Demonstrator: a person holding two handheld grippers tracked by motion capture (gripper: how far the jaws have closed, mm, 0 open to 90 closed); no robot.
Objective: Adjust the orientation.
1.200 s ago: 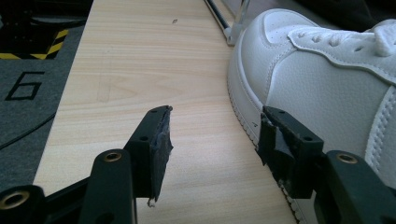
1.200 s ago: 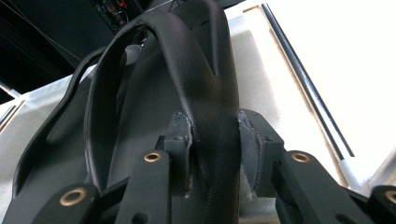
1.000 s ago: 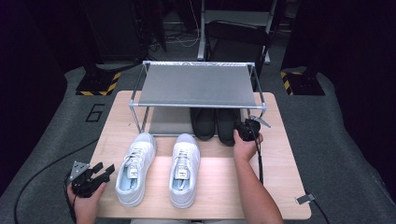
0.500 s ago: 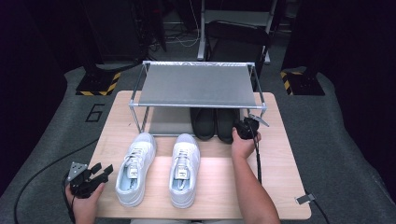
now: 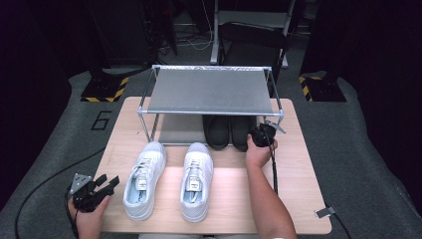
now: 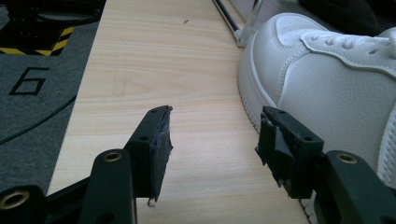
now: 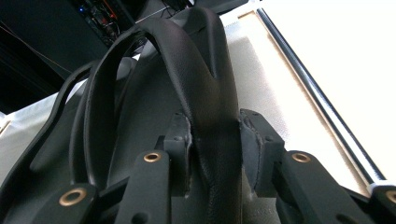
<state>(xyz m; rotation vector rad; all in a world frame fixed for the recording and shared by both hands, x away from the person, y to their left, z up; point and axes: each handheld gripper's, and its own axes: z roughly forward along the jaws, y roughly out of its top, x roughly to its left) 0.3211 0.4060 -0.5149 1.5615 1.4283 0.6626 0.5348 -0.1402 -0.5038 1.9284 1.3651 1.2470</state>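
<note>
A pair of black shoes (image 5: 229, 130) sits on the lower shelf of a metal shoe rack (image 5: 211, 90). My right gripper (image 5: 260, 135) is at the heel of the right-hand black shoe. In the right gripper view its jaws (image 7: 215, 135) are shut on that black shoe's (image 7: 205, 70) heel collar. Two white sneakers (image 5: 144, 179) (image 5: 196, 178) stand side by side on the wooden table (image 5: 293, 199), toes toward the rack. My left gripper (image 5: 92, 191) rests at the table's front left corner, open and holding nothing (image 6: 212, 135), just left of the nearer white sneaker (image 6: 327, 79).
The rack's grey top shelf (image 5: 211, 92) overhangs the black shoes, and its front post (image 5: 279, 122) stands close to my right hand. Bare tabletop lies to the right of the sneakers. Cables trail off both grippers over the table's edge to the grey floor.
My right gripper has edged slightly toward the rack at the black shoe's heel. The left gripper and the white sneakers have stayed put.
</note>
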